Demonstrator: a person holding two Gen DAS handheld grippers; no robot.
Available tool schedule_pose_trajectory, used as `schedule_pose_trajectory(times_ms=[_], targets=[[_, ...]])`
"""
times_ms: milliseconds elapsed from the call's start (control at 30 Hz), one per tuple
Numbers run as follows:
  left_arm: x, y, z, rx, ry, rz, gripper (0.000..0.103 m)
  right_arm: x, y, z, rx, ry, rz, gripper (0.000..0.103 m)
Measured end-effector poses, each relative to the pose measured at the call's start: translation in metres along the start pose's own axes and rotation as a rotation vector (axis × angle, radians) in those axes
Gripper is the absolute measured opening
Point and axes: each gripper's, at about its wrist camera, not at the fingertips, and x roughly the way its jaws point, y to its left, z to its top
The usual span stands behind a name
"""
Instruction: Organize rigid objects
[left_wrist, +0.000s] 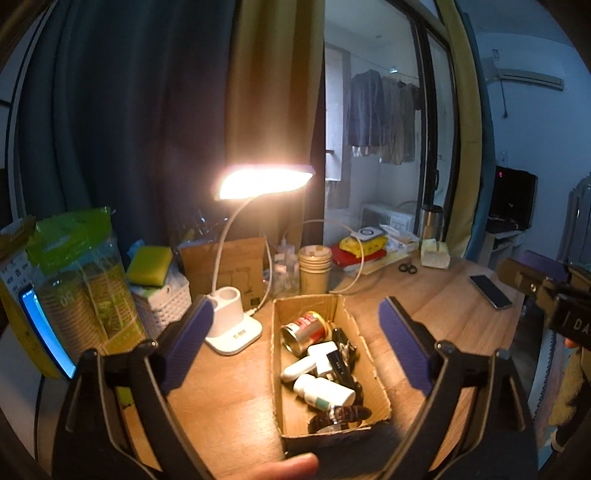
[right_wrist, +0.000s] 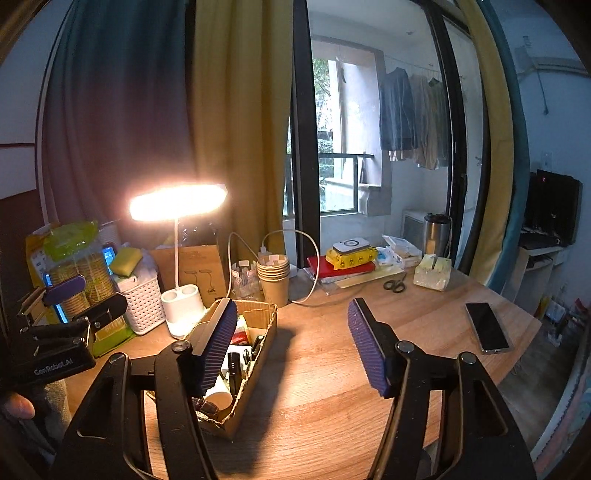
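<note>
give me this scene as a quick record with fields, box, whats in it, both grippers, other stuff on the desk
box: open cardboard box on the wooden desk
contents: red tin can on its side, white bottle, wristwatch, other small items
left gripper: open, empty, above the box
right gripper: open, empty, right of the box
lamp: lit, left of the box
phone: flat, far right
scissors: behind, near the tissue box

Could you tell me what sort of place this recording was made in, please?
Probably a lived-in room at home, used as a desk corner. A wooden desk carries a lit desk lamp and a cardboard box of small items, and clothes hang to dry on a balcony beyond the glass door.
</note>
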Motion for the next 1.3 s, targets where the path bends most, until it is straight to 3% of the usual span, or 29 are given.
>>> schedule_pose_trajectory(times_ms=[1300], targets=[[-0.004, -0.011, -0.005, 0.023, -0.014, -0.034, 0.094, 0.004, 0.0, -0.003, -0.002, 0.01, 0.001, 0.066]])
